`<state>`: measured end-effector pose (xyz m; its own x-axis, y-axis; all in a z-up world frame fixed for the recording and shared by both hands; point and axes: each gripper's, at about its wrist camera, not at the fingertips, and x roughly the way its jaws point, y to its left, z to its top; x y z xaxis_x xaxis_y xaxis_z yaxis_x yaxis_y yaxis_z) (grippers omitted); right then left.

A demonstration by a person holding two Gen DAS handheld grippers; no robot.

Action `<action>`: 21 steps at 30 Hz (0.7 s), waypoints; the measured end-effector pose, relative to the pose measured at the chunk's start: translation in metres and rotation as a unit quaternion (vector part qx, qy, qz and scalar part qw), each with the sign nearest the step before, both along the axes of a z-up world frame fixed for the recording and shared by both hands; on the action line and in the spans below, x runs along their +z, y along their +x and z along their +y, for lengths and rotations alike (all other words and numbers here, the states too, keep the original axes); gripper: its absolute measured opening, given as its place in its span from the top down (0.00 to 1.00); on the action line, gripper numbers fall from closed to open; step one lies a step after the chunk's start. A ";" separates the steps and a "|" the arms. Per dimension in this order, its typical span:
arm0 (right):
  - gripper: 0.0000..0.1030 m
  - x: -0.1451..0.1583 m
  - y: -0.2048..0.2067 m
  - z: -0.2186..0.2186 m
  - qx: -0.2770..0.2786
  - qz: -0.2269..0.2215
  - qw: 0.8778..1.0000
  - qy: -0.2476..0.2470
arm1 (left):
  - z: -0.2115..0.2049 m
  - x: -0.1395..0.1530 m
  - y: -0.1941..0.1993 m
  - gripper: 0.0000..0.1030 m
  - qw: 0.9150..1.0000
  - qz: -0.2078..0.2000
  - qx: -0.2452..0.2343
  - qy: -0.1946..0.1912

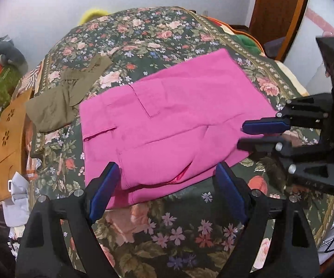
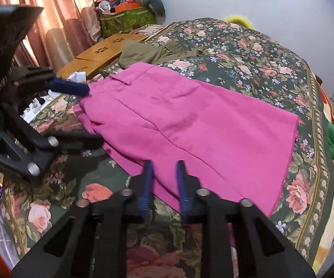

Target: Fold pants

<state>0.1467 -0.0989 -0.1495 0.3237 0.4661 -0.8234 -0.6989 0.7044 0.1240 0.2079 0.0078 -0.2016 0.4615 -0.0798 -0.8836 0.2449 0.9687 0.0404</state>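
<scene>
Across the middle of both views the pink pants (image 1: 167, 125) lie folded on the floral bedspread (image 1: 143, 37); left gripper (image 1: 169, 185) spread wide over their near edge; right gripper (image 2: 164, 180) nearly closed, grip uncertain; olive garment (image 1: 58, 106) at left.

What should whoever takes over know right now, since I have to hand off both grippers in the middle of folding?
Left gripper: wide open at the near edge of the pink pants, holding nothing.
Right gripper: jaws narrow around the pants' edge; I can't tell if the grip is firm.
Pants: flat on the floral bedspread, apparently folded once already.
Left to do: probably secure both grips and fold again.
</scene>
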 end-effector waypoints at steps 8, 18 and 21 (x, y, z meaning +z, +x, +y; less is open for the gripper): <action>0.88 0.006 0.004 -0.002 -0.009 -0.002 1.000 0.019 | -0.013 -0.011 0.005 0.31 0.999 -0.015 -0.018 0.033; 0.85 0.004 -0.005 0.009 0.022 0.015 1.000 0.013 | -0.024 -0.005 0.006 0.85 0.998 -0.040 -0.037 0.041; 0.82 0.001 -0.007 0.014 0.025 -0.002 1.000 -0.005 | -0.023 0.001 0.005 0.89 0.998 -0.043 -0.033 0.031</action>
<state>0.1398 -0.0852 -0.1483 0.3039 0.4740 -0.8264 -0.7340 0.6695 0.1141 0.2134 -0.0152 -0.2004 0.5317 -0.0578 -0.8450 0.3002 0.9458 0.1242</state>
